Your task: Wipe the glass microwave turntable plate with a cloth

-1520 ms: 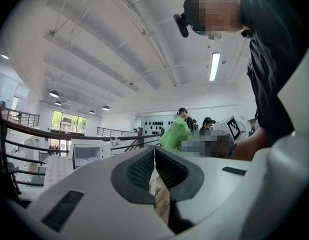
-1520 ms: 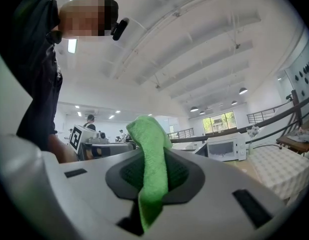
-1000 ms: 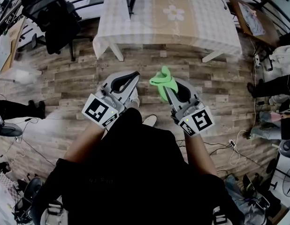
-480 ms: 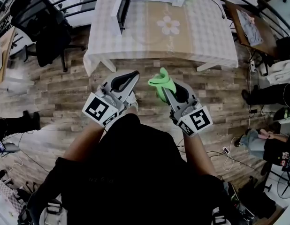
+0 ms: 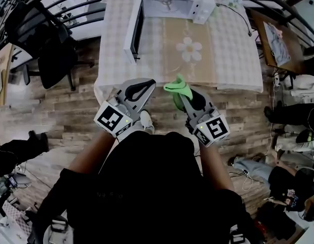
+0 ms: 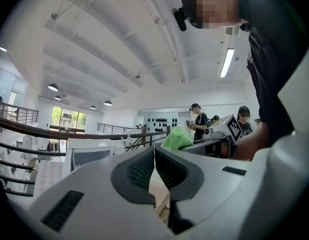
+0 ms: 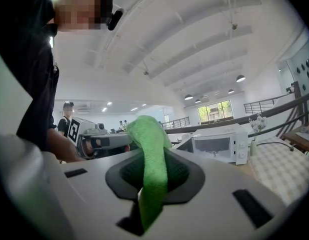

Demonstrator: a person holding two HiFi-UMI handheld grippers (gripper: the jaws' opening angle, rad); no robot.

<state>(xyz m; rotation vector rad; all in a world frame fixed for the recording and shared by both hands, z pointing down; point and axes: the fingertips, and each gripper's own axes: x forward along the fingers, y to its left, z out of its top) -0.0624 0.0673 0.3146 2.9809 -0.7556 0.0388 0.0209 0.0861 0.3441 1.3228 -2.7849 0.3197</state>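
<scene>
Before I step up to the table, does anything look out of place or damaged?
Nothing spilled or broken. The microwave door stands wide open, which fits the job. The green cloth is clamped in the right gripper; the left gripper is shut and empty.

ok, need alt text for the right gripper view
The right gripper has its jaws shut on a green cloth, which sticks up between them. Beyond, to the right, a white microwave stands on a table with a checked cover. The person holding the gripper looms at upper left.
</scene>
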